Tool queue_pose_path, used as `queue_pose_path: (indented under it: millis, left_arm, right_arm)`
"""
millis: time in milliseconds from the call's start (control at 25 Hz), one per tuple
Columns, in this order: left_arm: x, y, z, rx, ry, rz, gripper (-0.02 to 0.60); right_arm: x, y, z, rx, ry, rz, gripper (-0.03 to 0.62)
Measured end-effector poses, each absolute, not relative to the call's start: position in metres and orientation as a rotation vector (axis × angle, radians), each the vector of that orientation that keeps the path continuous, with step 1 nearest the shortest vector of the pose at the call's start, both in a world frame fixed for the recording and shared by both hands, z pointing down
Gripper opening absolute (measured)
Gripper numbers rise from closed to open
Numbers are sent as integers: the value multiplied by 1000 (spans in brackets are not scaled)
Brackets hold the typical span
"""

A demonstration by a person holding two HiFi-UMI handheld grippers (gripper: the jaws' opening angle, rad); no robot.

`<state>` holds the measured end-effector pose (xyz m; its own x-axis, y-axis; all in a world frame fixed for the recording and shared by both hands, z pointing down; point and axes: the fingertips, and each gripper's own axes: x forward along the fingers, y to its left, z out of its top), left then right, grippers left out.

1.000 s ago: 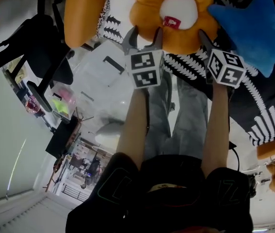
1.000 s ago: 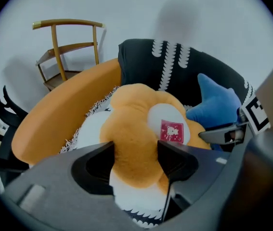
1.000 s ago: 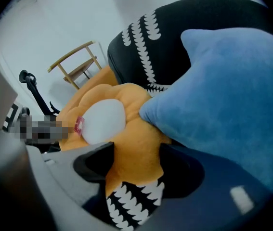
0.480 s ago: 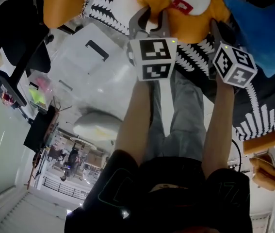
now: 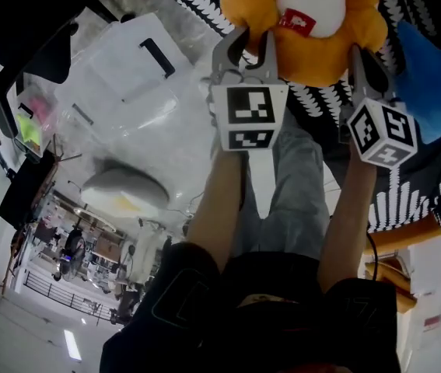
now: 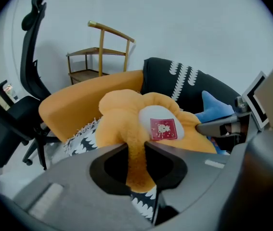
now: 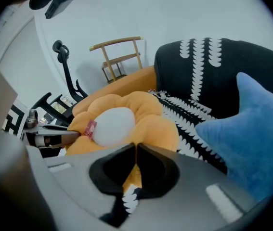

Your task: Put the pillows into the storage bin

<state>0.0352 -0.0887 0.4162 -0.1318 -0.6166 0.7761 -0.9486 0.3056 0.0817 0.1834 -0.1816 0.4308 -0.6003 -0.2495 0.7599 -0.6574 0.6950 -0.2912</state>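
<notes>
An orange flower pillow (image 5: 313, 45) with a white middle and a red tag lies on a black-and-white patterned cover (image 5: 337, 103). My left gripper (image 5: 251, 45) has a lower petal (image 6: 135, 143) squeezed between its jaws, which are still closing. On the pillow's other side, my right gripper (image 5: 360, 64) is shut on a thin fold of its edge (image 7: 132, 170). A blue star pillow (image 5: 430, 84) lies just right of the flower pillow. The clear storage bin (image 5: 134, 76), its lid bearing a black handle, stands on the floor to the left.
An orange cushion (image 6: 78, 109) leans behind the flower pillow, and a black patterned cushion (image 7: 213, 76) stands at the back. A black office chair (image 6: 11, 114) and a wooden chair (image 6: 100, 57) stand to the left by the wall. The person's legs (image 5: 282, 185) hang below the grippers.
Both grippers stood open around the flower pillow's edge a second ago; both have since closed onto it. The bin now sits closer to the middle left of the head view.
</notes>
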Motion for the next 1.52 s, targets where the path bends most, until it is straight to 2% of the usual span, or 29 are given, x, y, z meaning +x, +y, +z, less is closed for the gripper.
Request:
queue_pose_path:
  millis: [600, 1200, 1520]
  left_arm:
    - [-75, 103, 402, 1044, -2021, 415, 81]
    - [-150, 369, 428, 639, -2071, 235, 86]
    - [-191, 464, 438, 533, -2084, 202, 92]
  right_arm:
    - [36, -33, 411, 279, -2250, 559, 17]
    - [-96, 203, 431, -166, -2165, 363, 17]
    - [-154, 294, 440, -322, -2131, 246, 17]
